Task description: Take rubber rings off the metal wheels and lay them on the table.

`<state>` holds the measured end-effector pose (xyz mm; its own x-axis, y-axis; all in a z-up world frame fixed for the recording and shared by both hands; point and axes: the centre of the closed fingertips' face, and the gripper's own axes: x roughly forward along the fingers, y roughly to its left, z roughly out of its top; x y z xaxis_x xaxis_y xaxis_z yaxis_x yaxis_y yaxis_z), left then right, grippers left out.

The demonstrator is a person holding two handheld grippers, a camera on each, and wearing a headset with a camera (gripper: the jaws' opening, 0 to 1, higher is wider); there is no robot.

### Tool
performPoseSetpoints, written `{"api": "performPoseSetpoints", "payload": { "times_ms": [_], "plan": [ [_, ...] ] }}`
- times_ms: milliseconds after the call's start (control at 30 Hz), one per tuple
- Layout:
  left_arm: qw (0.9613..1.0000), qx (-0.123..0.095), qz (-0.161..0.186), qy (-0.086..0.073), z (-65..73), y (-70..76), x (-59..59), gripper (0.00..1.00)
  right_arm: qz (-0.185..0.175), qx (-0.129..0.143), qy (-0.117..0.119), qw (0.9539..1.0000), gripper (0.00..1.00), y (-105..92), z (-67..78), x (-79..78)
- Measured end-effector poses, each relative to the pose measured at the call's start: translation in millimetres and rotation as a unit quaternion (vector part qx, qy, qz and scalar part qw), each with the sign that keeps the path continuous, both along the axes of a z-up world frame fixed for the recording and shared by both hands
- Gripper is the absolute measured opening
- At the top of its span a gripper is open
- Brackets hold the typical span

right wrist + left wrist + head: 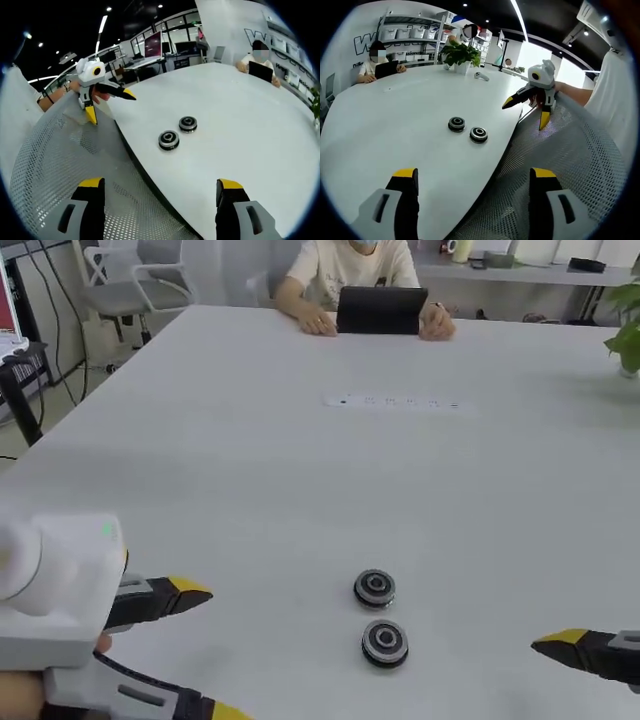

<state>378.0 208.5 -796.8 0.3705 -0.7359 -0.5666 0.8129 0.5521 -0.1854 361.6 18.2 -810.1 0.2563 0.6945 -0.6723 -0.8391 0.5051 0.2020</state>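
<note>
Holds left gripper [213, 650] agape, empty, at near edge of table [300, 470]. Ahead, rightward, flat on table: far wheel [375, 588] just beside near wheel [385, 642], rubber rings [365, 643] on. Holds right gripper [524, 116] agape, empty, seemingly slightly nearer.

My left gripper [212, 650] is showing a white boxy body, a small green light [106, 531] glowing on top — dark grey jaws ending in yellow tips. My right gripper [525, 114] is matching it, and I'm wearing a white top [616, 75].
</note>
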Motion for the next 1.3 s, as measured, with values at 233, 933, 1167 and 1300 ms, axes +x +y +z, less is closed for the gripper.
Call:
{"api": "performPoseSetpoints", "payload": {
  "times_ms": [233,933,1167,1300],
  "plan": [
    [1.0,0.002,0.005,0.0,-1.4,2.3,-0.2,0.88,-0.01,0.0,-0.005,0.9999,0.91,-1.9,0.4,3.0],
    [0.9996,-0.008,0.023,-0.013,3.2,5.5,2.9,0.88,-0.042,0.023,-0.001,0.9989,0.89,-3.2,4.6,6.5],
    [0.9993,-0.012,0.031,-0.014,4.3,7.1,4.9,0.88,-0.043,0.024,0.001,0.9988,0.89,-2.4,4.3,5.9],
    [0.9993,-0.009,0.032,-0.016,4.5,7.6,5.7,0.88,-0.045,0.027,0.003,0.9986,0.88,-2.1,4.6,6.0]
  ]
}}
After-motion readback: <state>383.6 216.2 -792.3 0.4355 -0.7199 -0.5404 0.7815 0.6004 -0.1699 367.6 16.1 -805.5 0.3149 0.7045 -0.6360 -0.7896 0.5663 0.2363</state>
